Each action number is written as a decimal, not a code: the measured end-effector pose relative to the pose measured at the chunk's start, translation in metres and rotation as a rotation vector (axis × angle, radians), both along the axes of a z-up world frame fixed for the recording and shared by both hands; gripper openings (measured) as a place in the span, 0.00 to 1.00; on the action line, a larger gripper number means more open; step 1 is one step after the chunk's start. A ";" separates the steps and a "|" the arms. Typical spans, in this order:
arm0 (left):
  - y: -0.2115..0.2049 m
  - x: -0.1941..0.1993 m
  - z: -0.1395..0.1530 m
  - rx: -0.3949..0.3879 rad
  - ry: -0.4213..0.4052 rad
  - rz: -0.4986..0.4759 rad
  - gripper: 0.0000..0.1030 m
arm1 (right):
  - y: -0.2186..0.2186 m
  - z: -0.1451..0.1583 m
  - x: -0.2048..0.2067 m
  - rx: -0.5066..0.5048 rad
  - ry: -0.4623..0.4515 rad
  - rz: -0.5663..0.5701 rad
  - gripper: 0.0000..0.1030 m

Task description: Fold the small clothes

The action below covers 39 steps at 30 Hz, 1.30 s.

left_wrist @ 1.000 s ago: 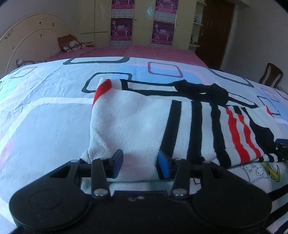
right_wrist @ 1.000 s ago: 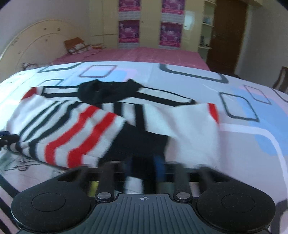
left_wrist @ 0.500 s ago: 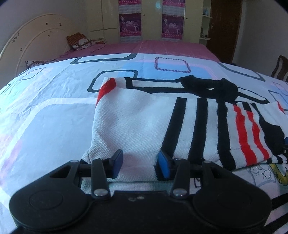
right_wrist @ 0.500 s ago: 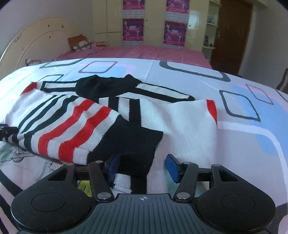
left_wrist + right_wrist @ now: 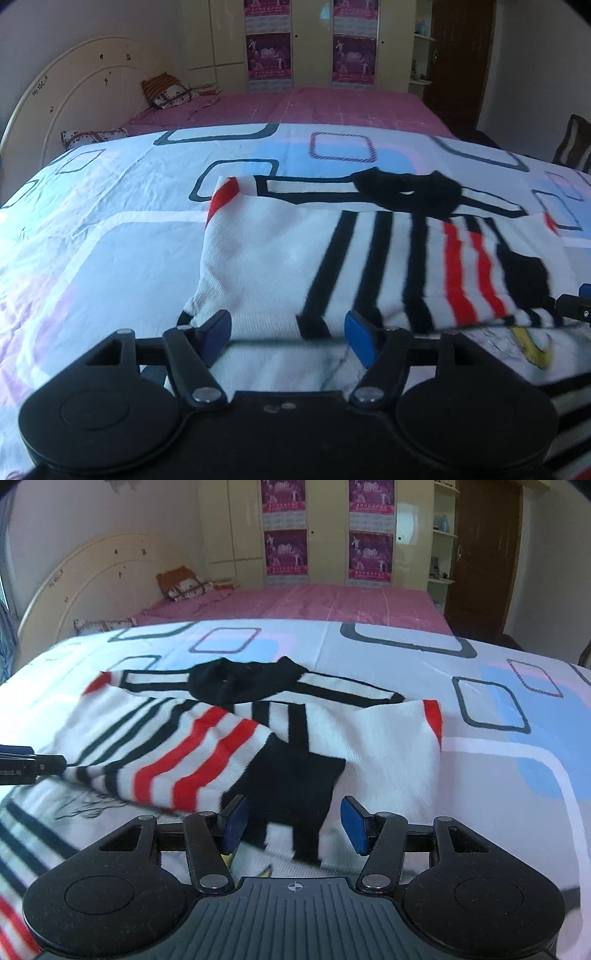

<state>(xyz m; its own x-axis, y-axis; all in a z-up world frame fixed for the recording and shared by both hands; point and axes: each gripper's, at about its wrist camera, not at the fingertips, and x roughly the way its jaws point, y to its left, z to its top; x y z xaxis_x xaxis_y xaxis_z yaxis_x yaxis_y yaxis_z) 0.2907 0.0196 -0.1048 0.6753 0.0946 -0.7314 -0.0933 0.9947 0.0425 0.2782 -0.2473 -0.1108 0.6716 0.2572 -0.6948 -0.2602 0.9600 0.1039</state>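
While angled down | left gripper [image 5: 287, 336] jaws just opened | above sweater [image 5: 295, 254]

Left black two-finger gripper with blue pads [image 5: 287, 334]: jaws had just been opening, pads apart. Right black two-finger gripper with blue pads [image 5: 293, 823]: jaws stood apart, angled downward.

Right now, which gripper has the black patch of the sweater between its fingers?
The right gripper: the black patch lies between its open fingers. The left gripper straddles mostly white knit.
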 end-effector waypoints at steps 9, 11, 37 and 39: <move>0.006 -0.071 0.015 -0.049 -0.034 -0.076 0.70 | 0.001 0.019 -0.084 0.027 -0.010 -0.049 0.70; 0.011 -0.088 0.015 -0.064 -0.035 -0.083 0.71 | 0.004 0.022 -0.105 0.014 -0.019 -0.054 0.71; 0.068 -0.227 -0.031 -0.209 0.077 -0.065 0.53 | -0.019 -0.005 -0.268 -0.064 0.053 -0.222 0.71; 0.067 -0.228 -0.035 -0.217 0.081 -0.071 0.52 | -0.024 -0.008 -0.271 -0.055 0.059 -0.245 0.71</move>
